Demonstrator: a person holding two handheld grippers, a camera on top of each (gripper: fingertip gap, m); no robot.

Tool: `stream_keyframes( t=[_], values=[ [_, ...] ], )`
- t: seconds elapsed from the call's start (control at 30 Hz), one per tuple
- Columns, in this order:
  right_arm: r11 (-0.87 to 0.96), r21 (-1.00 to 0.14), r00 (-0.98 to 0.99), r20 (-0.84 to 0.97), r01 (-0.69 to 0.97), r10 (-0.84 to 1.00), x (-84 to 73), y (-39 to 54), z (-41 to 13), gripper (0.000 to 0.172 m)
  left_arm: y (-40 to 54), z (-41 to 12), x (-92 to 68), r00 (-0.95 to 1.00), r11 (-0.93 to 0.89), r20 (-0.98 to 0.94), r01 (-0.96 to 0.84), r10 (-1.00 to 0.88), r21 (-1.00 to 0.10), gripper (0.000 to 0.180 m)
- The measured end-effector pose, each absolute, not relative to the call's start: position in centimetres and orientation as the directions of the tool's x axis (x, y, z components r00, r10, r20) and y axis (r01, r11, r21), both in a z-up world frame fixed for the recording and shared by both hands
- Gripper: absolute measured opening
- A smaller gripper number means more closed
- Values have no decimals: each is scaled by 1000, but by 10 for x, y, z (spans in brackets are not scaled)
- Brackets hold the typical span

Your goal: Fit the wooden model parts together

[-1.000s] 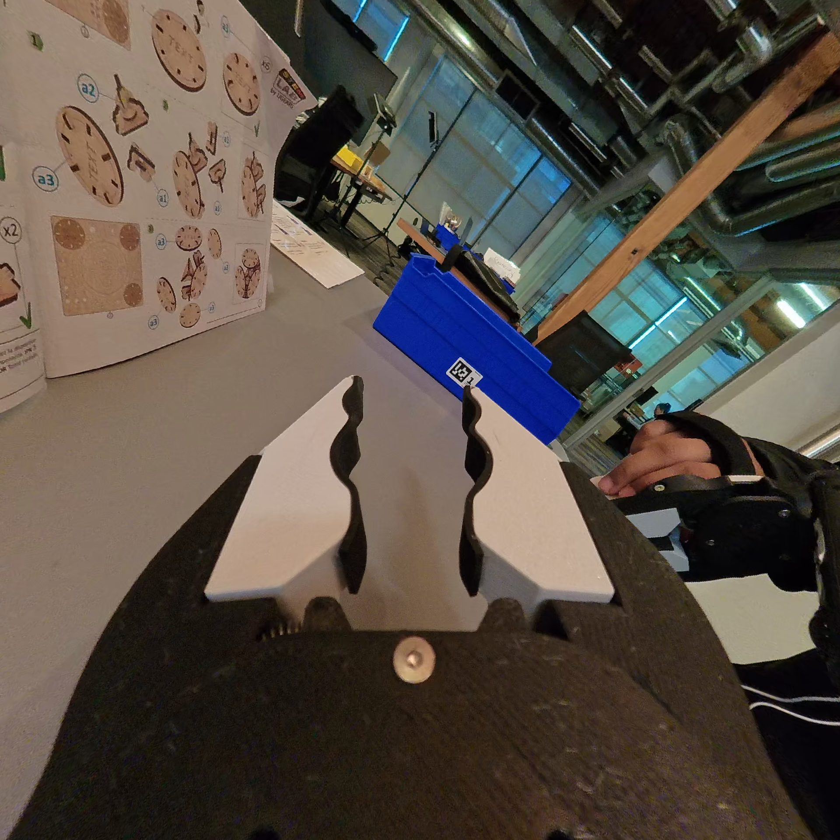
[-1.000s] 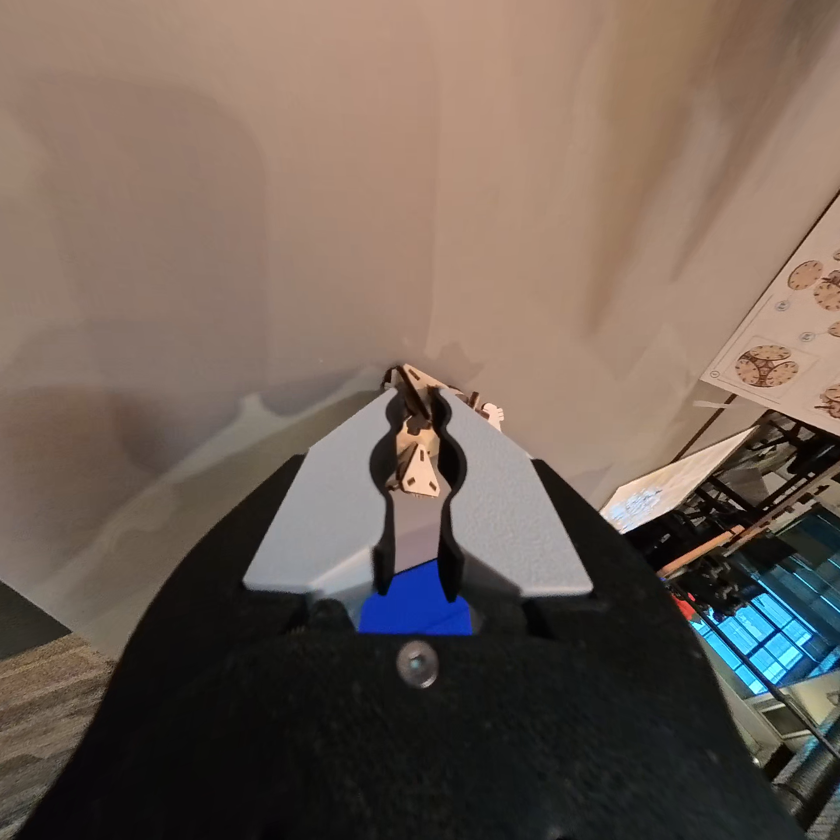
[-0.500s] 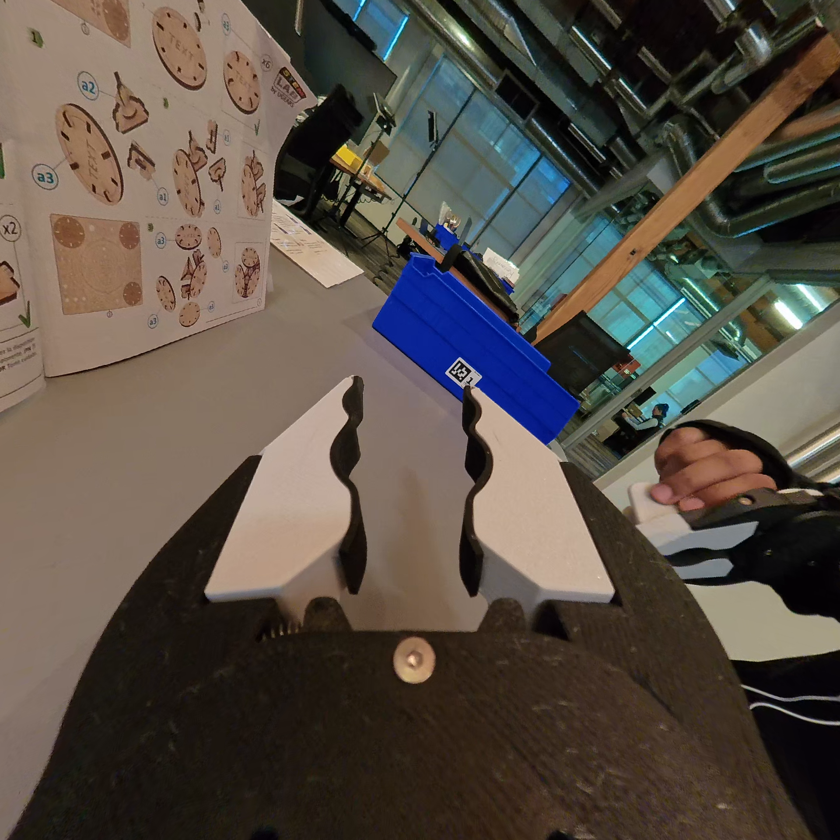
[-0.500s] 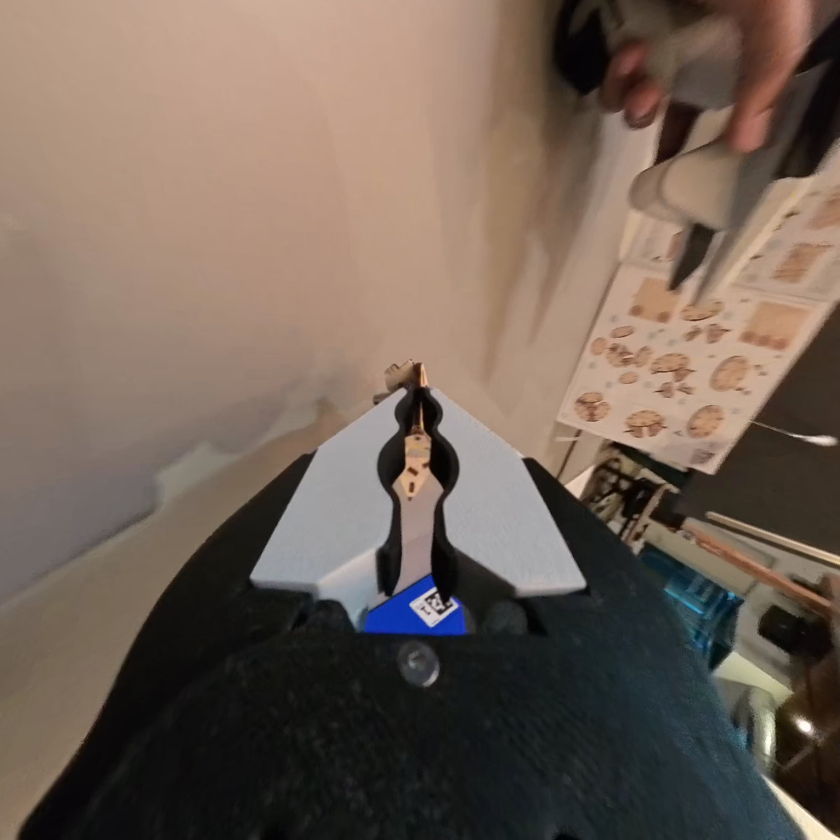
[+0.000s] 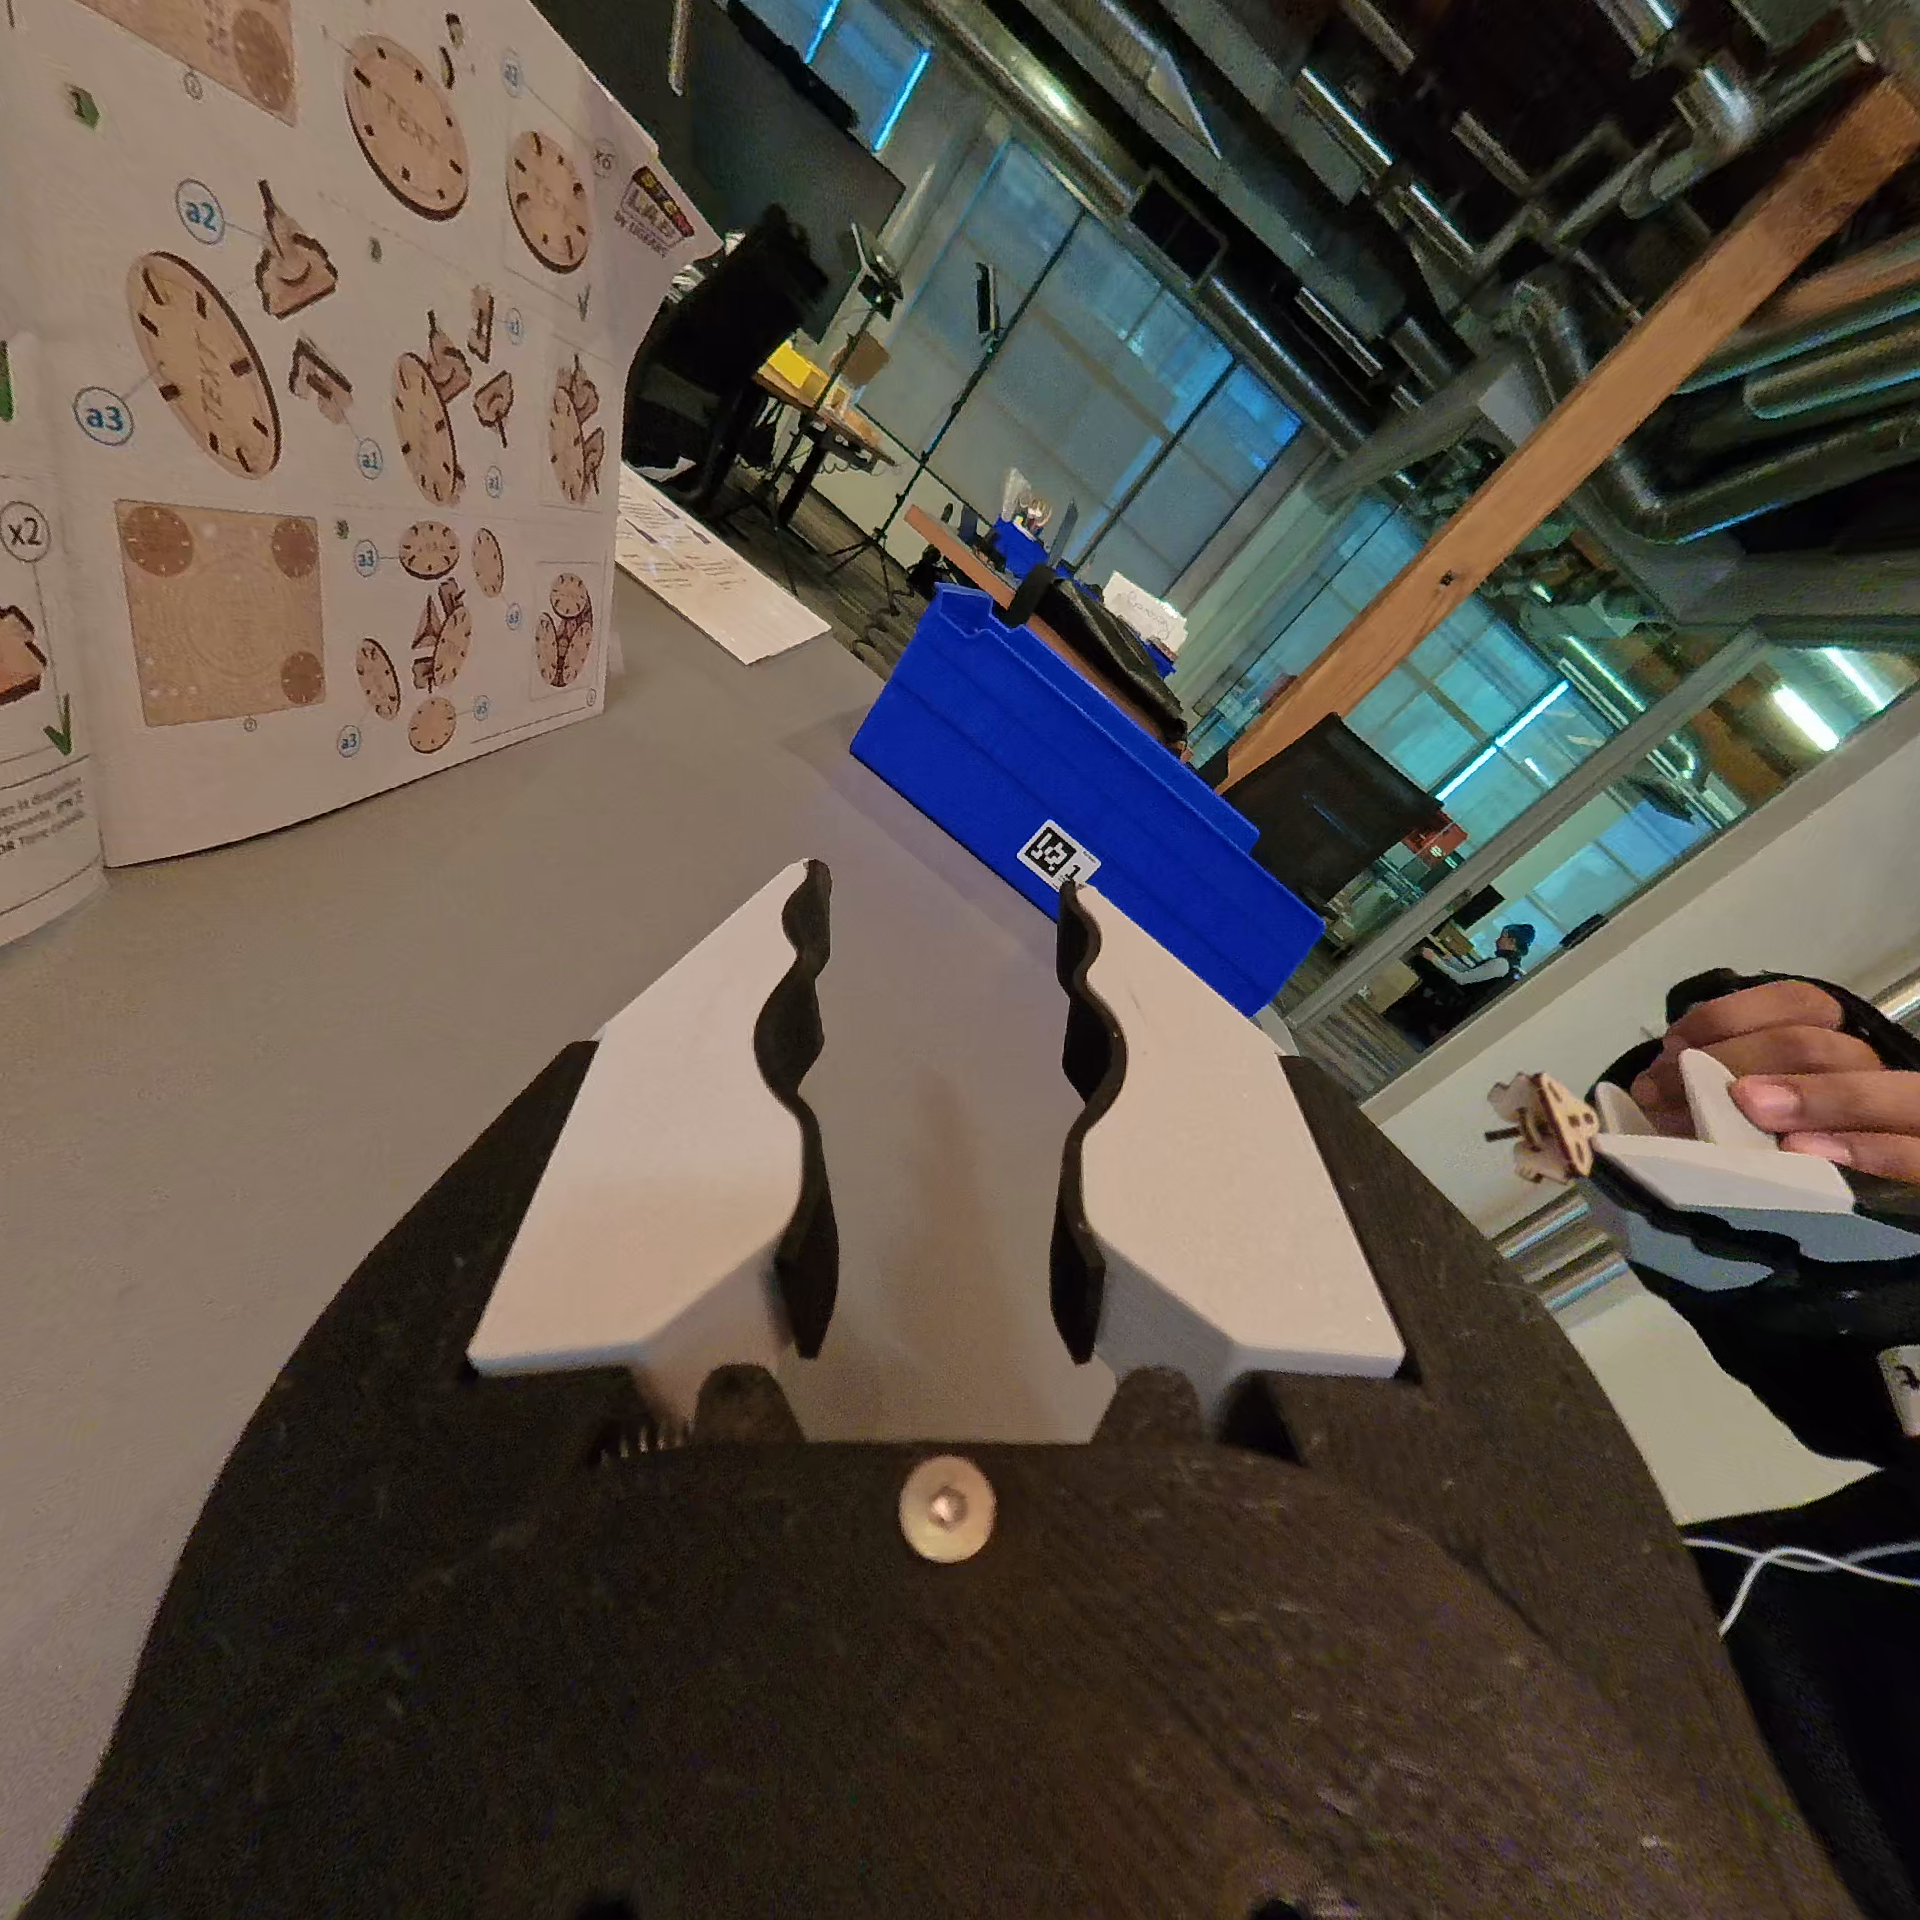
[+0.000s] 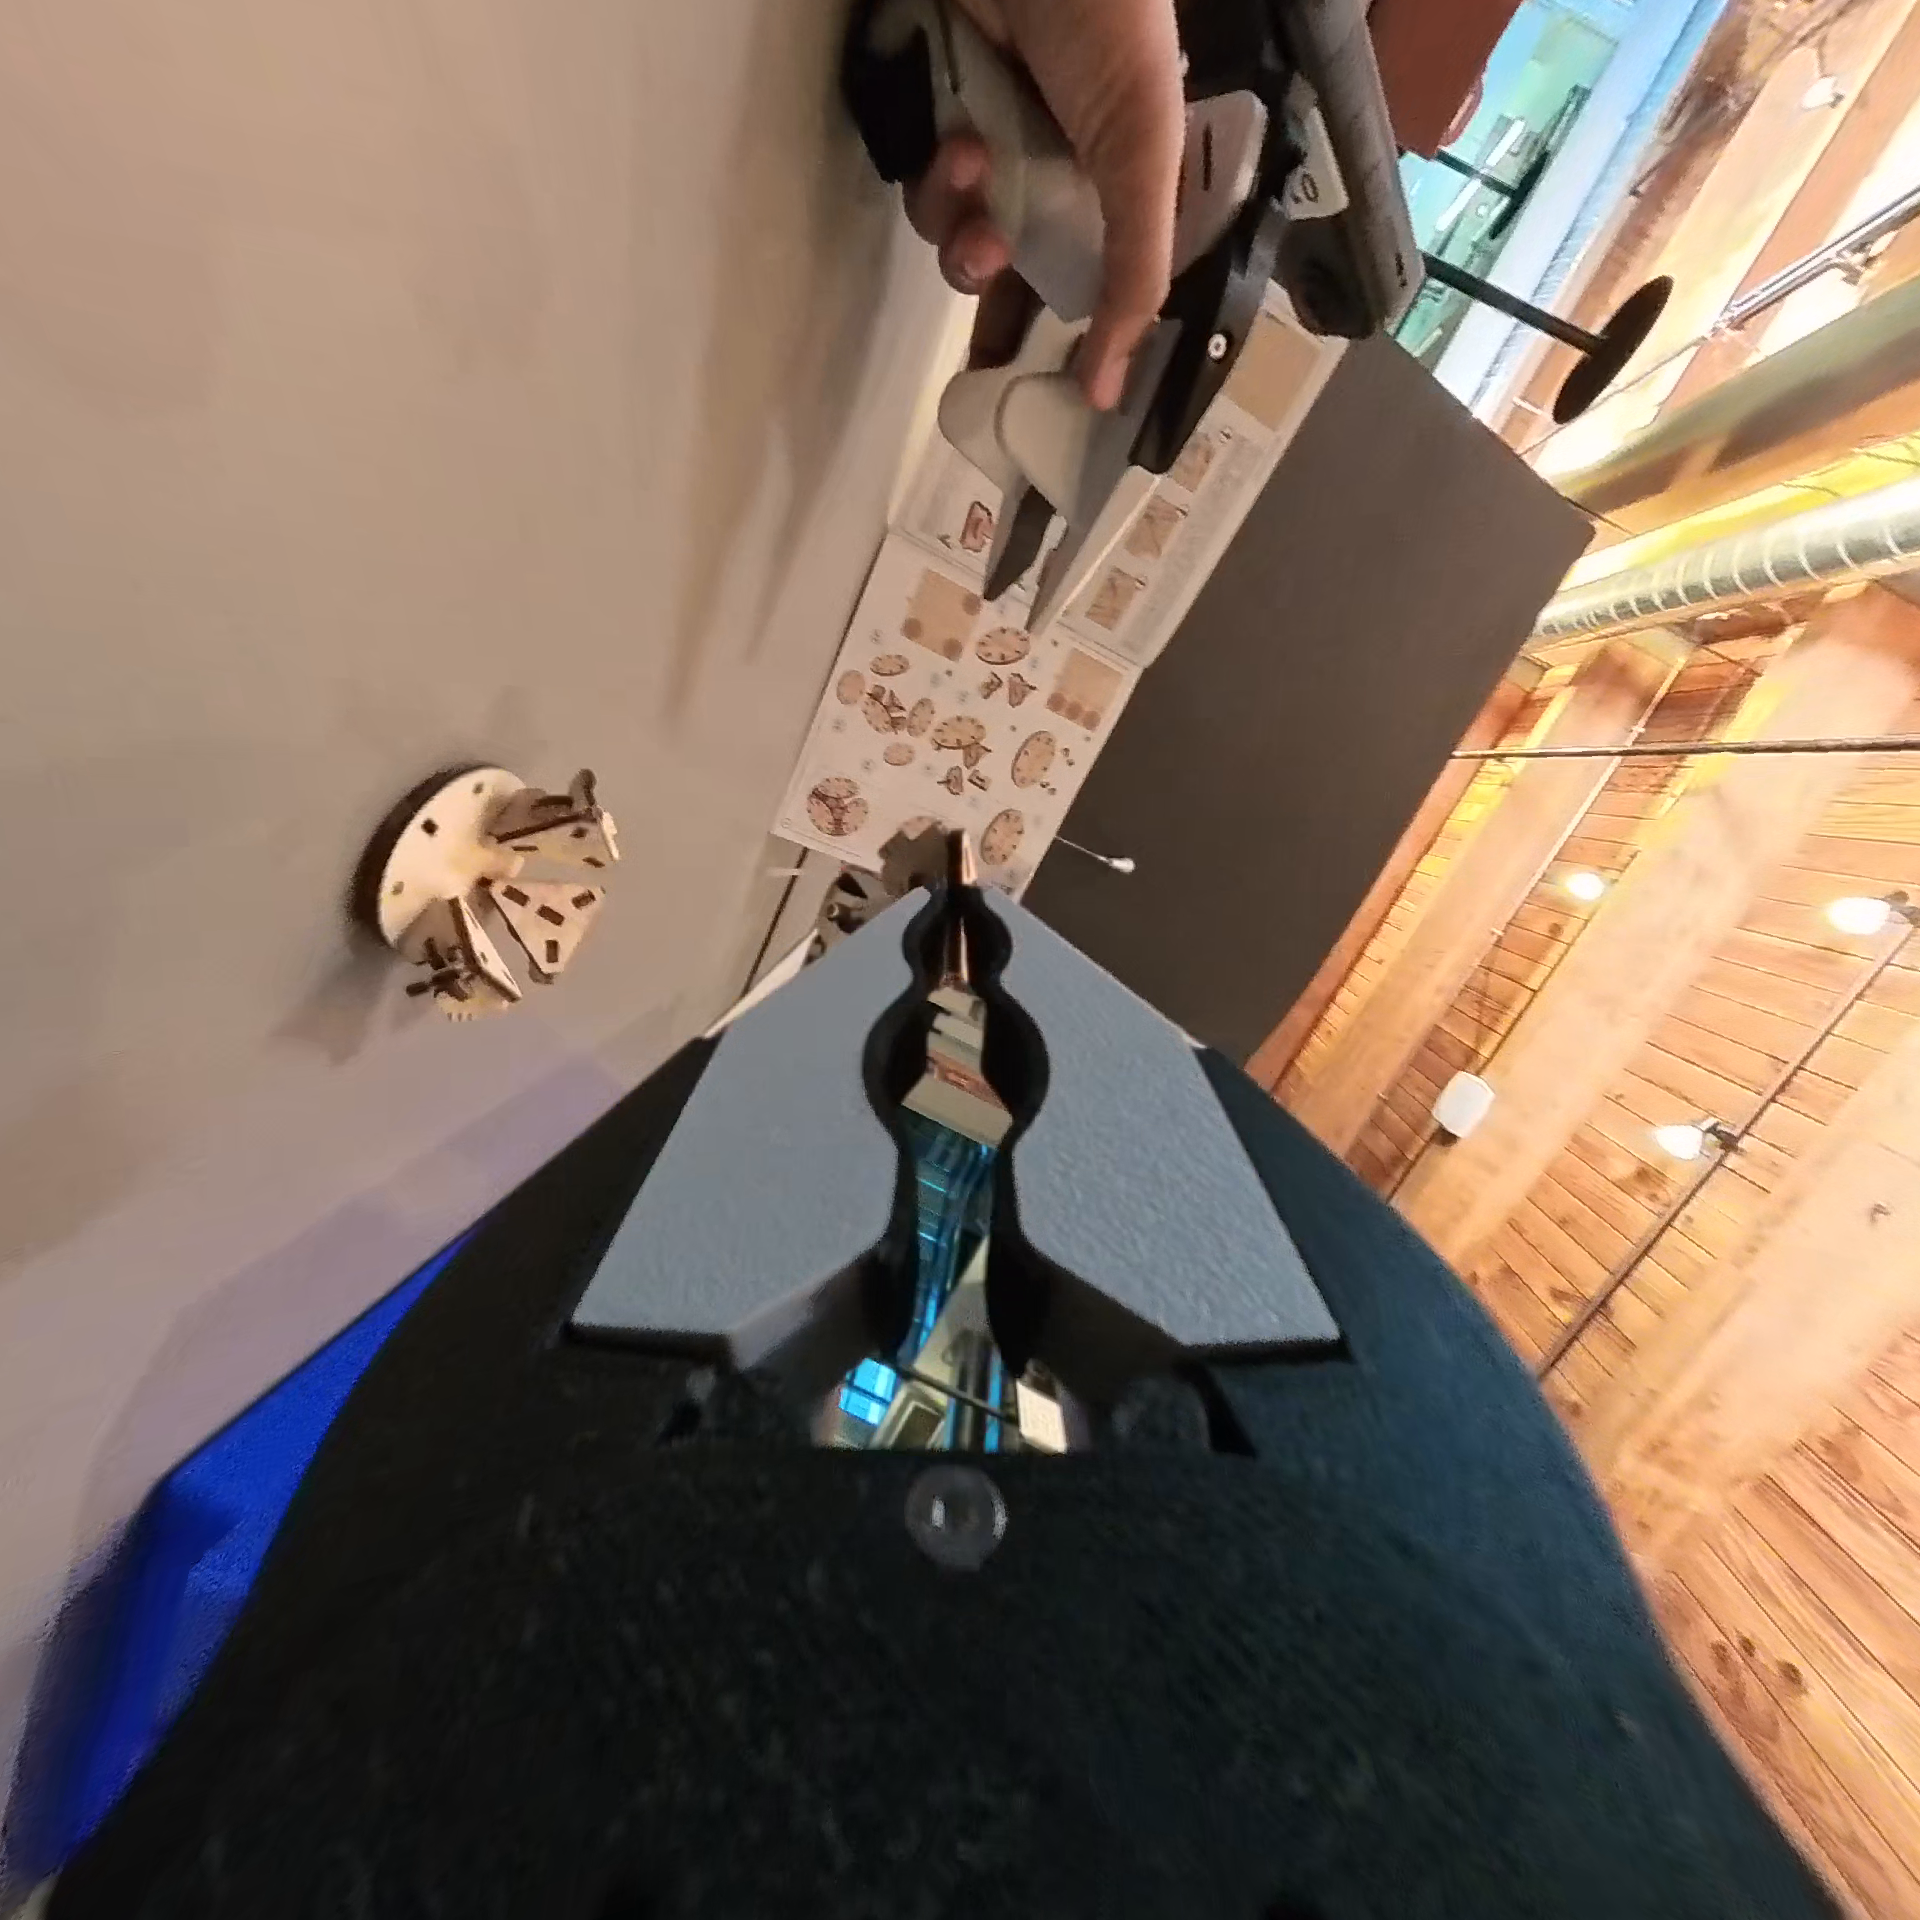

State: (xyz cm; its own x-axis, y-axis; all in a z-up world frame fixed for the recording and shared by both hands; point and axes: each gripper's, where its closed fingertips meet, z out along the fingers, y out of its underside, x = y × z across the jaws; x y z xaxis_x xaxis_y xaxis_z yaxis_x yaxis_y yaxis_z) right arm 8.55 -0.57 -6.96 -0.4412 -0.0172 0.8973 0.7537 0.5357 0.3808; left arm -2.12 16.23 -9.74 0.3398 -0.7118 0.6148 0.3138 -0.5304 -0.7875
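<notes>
My right gripper [image 6: 958, 912] is shut on a small flat wooden part [image 6: 958, 878] that sticks out edge-on past the pads. The left wrist view shows this part [image 5: 1546, 1127] at the right gripper's tips [image 5: 1600, 1138], held in the air by a hand. A round wooden assembly [image 6: 488, 883] with triangular pieces stands on the grey table [image 6: 312, 416], to the left of my right gripper. My left gripper [image 5: 943, 881] is open and empty, low over the table [image 5: 416, 987], pointing toward a blue bin [image 5: 1049, 790]. It also shows in the right wrist view [image 6: 1023, 582], open.
A printed instruction sheet [image 5: 312, 416] with wooden-part drawings stands at the left of the table, also in the right wrist view [image 6: 956, 717]. The blue bin's corner [image 6: 208, 1507] lies below my right gripper. A dark panel [image 6: 1299, 675] stands behind the sheet. One gripper's finger ends stand about 20 centimetres off the other's.
My right gripper closed its pads on the small wooden part, lifted it off the table and swung round, so the wooden assembly now shows. My left gripper stayed still and open.
</notes>
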Motion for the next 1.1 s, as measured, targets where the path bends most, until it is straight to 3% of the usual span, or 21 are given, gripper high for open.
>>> stream_keyframes(
  t=[0.07,0.13,0.23,0.37,0.47,0.57,0.63,0.77,0.93,1.1],
  values=[
    [532,370,-413,910,762,-41,87,-7,-62,1,162,-97,-21,341,-530,615,315,-711,-787,41],
    [515,272,-317,948,813,-1,92,-2,-53,0,162,-97,-22,341,-530,616,317,-710,-787,41],
    [450,-15,-99,969,893,228,110,12,-53,1,161,-97,-22,343,-528,614,316,-711,-788,41],
    [405,-360,162,880,841,446,115,18,-47,0,161,-98,-21,342,-529,613,311,-712,-789,42],
    [198,-661,350,599,723,720,112,21,-57,0,161,-98,-20,339,-533,613,307,-713,-789,42],
    [-135,-879,473,112,457,874,103,19,-58,0,160,-98,-20,338,-533,613,305,-714,-789,42],
    [-318,-905,459,-164,282,873,99,19,-55,0,161,-98,-20,337,-535,614,305,-714,-788,42],
    [-576,-817,257,-551,25,794,88,10,-43,0,160,-98,-20,335,-537,616,303,-714,-787,42],
    [-623,-780,51,-625,-58,779,81,-6,-28,0,161,-98,-19,332,-540,617,302,-713,-786,42],
    [-635,-772,44,-636,-26,771,75,-11,-30,0,161,-98,-19,332,-541,619,303,-712,-785,41]
  ],
)
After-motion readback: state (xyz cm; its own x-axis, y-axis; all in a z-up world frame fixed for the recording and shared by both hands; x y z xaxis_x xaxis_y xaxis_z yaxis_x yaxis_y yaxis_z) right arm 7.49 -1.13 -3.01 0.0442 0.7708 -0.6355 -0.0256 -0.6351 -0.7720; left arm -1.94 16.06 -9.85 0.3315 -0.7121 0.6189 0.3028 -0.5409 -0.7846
